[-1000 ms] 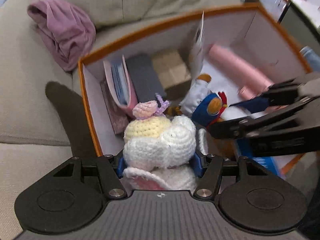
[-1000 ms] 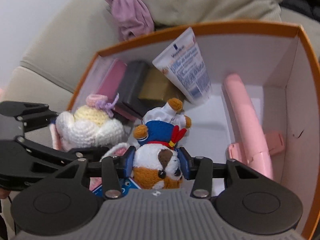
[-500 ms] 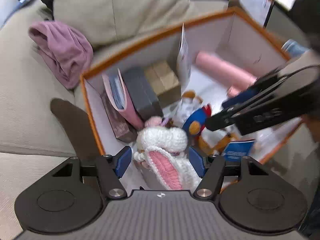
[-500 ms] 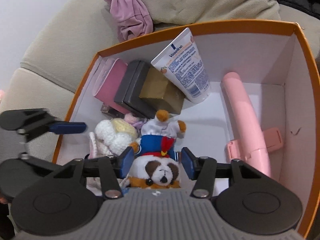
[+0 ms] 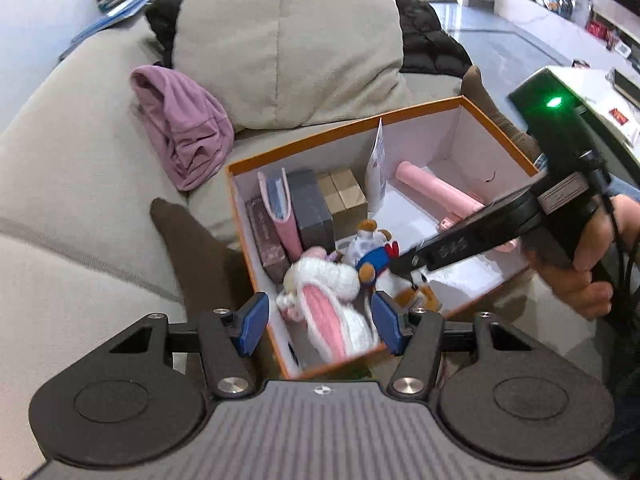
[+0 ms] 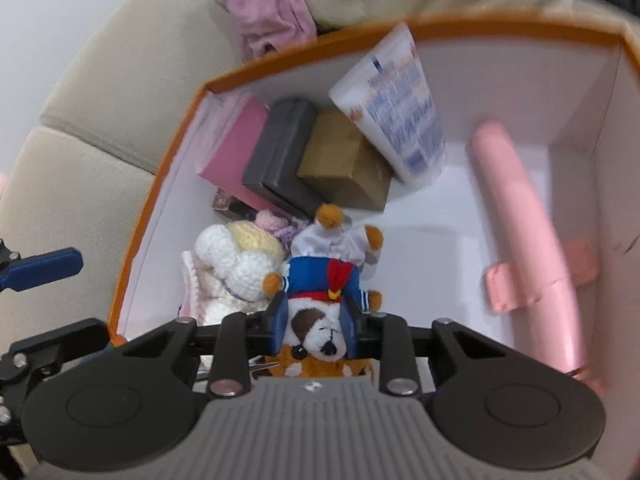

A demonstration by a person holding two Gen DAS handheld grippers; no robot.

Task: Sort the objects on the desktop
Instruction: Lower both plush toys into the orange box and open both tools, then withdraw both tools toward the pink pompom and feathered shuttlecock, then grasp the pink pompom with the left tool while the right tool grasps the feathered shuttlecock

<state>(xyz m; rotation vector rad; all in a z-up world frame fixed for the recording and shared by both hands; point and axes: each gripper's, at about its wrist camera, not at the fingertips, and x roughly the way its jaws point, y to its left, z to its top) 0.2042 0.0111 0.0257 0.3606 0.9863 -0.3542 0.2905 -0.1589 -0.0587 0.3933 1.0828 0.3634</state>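
Observation:
An orange-rimmed white box [image 5: 304, 148] [image 6: 168, 168] sits on a beige sofa. A white crochet bunny [image 5: 324, 292] [image 6: 236, 264] lies in its near left corner. My left gripper [image 5: 318, 322] is open, pulled back above the box's near edge, with the bunny lying free below it. My right gripper [image 6: 314, 324] is shut on the head of a plush dog in a blue sailor suit [image 6: 320, 292], which hangs upside down inside the box beside the bunny; the dog also shows in the left wrist view [image 5: 370, 256].
The box also holds a pink notebook [image 6: 232, 152], a grey case [image 6: 280, 152], a gold box [image 6: 340, 160], a white lotion tube [image 6: 396, 104] and a pink cylinder [image 6: 520, 216]. A purple cloth [image 5: 180, 136] and a cushion [image 5: 284, 40] lie on the sofa behind.
My left gripper opened, let the bunny drop into the box and pulled back upward. My right gripper opened briefly, then shut again on the dog's head.

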